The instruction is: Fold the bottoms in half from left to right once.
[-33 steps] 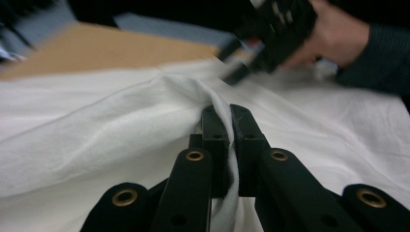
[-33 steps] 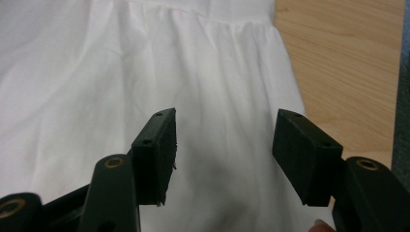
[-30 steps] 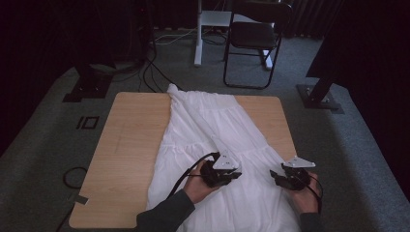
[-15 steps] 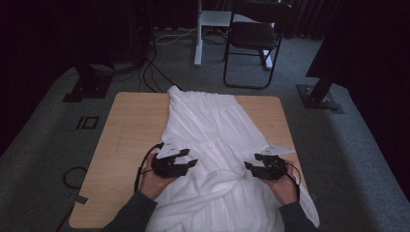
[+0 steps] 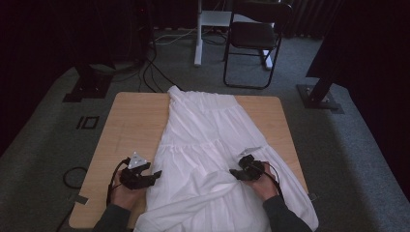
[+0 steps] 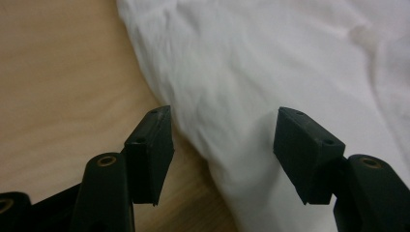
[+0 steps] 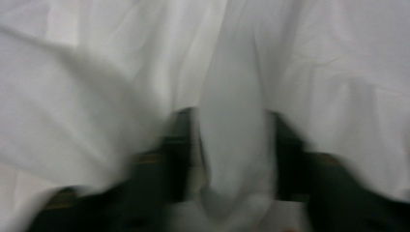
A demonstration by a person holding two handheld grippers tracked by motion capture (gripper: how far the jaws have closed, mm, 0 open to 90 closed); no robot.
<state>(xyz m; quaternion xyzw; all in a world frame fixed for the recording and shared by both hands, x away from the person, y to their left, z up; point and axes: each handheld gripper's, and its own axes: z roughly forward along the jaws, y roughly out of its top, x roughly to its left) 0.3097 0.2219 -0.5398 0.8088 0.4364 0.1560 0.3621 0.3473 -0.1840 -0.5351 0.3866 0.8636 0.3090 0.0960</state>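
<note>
Soft, light white dress (image 5: 212, 140): your right gripper (image 5: 240, 172) has just pinched a fold; left gripper (image 5: 153, 177), just opened, straddles the hem edge.

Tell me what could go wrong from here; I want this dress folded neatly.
1. The right claw pinches only a narrow ridge of the white cotton dress; a pull might slip off or drag new creases.
2. The left claw, its jaws just opened, straddles the dress edge over the pale wooden table with nothing gripped, so that side may lag.
3. The hem overhangs the near table edge and could slide off.
</note>
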